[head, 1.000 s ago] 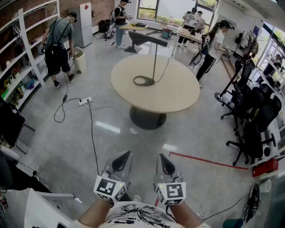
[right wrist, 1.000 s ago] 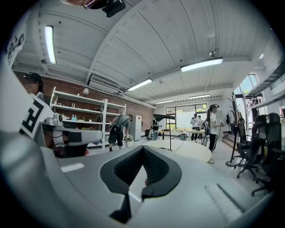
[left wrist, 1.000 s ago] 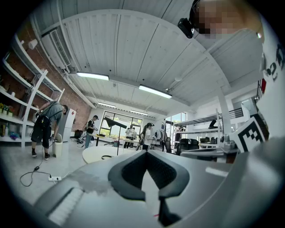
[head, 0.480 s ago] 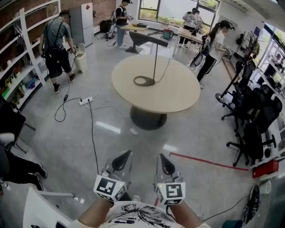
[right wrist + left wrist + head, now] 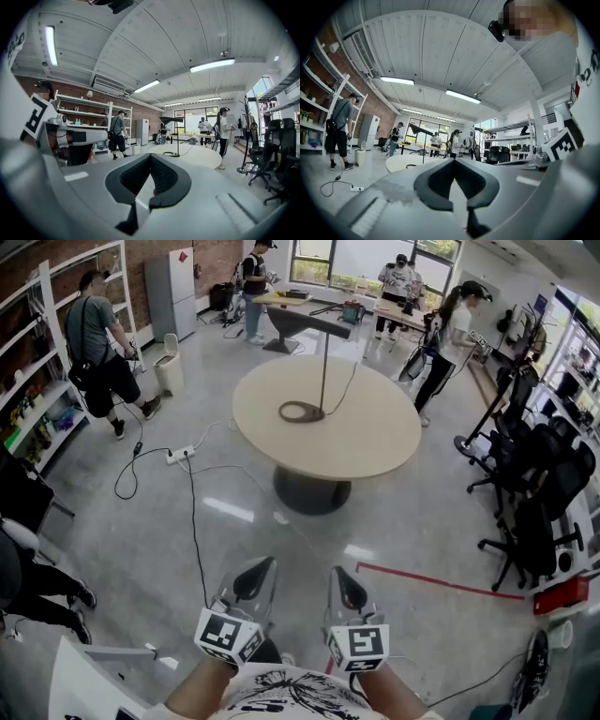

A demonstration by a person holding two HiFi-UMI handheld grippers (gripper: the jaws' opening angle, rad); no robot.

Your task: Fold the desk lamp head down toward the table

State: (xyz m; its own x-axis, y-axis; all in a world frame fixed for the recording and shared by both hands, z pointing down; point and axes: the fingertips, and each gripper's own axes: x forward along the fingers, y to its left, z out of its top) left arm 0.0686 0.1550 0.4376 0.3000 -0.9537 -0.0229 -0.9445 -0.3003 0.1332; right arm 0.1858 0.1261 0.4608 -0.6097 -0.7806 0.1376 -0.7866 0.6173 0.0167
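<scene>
Two sets of jaws are sitting closed and empty at the frame's bottom, left gripper (image 5: 262, 568) beside right gripper (image 5: 343, 576). The desk lamp (image 5: 323, 362) is standing on the round table (image 5: 384, 442), upper centre, well apart from both.

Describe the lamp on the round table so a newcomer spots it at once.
A round beige table stands in the middle of the room. Left of its centre rises the black desk lamp: open ring base, thin upright pole, long flat head on top. Nothing else stands on this table.
</scene>
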